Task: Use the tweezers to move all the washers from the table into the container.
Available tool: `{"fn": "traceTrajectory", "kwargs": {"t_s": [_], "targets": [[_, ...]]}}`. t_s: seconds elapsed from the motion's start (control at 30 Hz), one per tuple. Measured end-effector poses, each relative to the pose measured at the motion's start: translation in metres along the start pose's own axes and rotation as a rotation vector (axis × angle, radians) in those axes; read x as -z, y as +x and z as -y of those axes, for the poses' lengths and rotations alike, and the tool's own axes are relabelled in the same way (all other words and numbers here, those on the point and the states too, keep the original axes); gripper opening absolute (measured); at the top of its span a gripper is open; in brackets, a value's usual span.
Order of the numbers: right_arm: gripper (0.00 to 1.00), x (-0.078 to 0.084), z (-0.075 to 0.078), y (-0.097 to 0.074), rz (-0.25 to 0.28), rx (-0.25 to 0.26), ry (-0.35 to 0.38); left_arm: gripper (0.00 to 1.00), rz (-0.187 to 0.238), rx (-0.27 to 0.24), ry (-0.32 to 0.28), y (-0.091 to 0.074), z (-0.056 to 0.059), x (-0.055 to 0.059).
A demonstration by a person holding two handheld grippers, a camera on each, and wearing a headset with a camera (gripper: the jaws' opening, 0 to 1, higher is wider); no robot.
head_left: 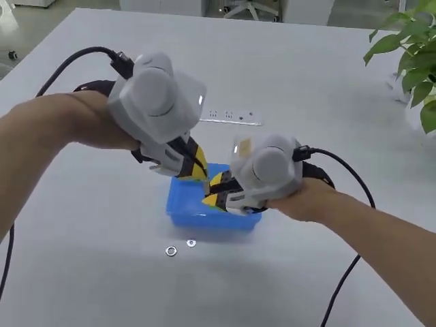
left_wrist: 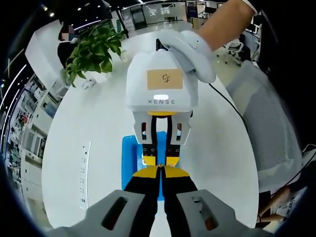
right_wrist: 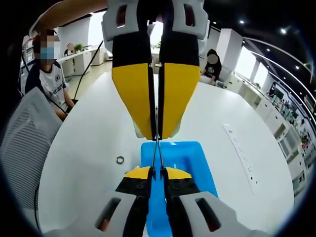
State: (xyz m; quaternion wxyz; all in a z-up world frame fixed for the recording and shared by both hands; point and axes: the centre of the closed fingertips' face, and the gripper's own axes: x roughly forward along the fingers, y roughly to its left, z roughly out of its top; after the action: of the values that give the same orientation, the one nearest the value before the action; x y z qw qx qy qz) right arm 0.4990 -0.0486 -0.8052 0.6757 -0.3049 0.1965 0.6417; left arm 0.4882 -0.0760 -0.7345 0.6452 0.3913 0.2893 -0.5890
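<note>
Blue container sits on the white counter toward its near edge. Two washers lie close together on the counter just in front of it, between the container's front wall and the counter's near edge. Above the container's open top the left claw and the right claw meet almost tip to tip, both clenched, with the thin tweezers bridging them: the left claw pinches one end and the right claw grips the other.
</note>
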Motion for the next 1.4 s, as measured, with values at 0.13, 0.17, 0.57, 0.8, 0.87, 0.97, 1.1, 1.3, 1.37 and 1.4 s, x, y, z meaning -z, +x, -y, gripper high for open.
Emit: {"fn": "traceTrajectory", "kwargs": {"t_s": [0.13, 0.17, 0.57, 0.8, 0.87, 0.97, 1.1, 1.3, 1.37, 1.4], "targets": [[0.11, -0.002, -0.007, 0.002, 0.003, -0.007, -0.005, 0.04, -0.004, 0.0, -0.006, -0.002, 0.007, 0.002], [0.11, -0.003, -0.009, 0.003, 0.005, -0.01, -0.003, 0.04, -0.004, 0.0, -0.008, -0.002, 0.009, 0.003], [0.12, -0.008, -0.031, 0.013, 0.012, -0.038, -0.014, 0.04, -0.012, -0.005, -0.033, -0.005, 0.029, 0.013], [0.12, -0.008, -0.038, 0.019, 0.014, -0.05, -0.015, 0.04, -0.012, -0.007, -0.046, -0.004, 0.036, 0.019], [0.12, -0.007, -0.04, 0.02, 0.014, -0.051, -0.014, 0.04, -0.011, -0.007, -0.048, -0.003, 0.038, 0.021], [0.12, -0.006, -0.043, 0.023, 0.014, -0.057, -0.013, 0.04, -0.014, -0.005, -0.049, -0.001, 0.04, 0.023], [0.12, -0.002, -0.047, 0.027, 0.009, -0.069, -0.01, 0.04, -0.013, 0.001, -0.058, 0.003, 0.043, 0.026], [0.12, 0.005, -0.052, 0.032, 0.007, -0.081, 0.001, 0.04, -0.01, 0.01, -0.069, 0.01, 0.047, 0.031], [0.12, 0.007, -0.054, 0.034, 0.004, -0.083, 0.002, 0.04, -0.011, 0.014, -0.069, 0.013, 0.049, 0.033], [0.12, 0.008, -0.056, 0.035, 0.003, -0.086, 0.003, 0.04, -0.011, 0.016, -0.07, 0.014, 0.049, 0.034]]}}
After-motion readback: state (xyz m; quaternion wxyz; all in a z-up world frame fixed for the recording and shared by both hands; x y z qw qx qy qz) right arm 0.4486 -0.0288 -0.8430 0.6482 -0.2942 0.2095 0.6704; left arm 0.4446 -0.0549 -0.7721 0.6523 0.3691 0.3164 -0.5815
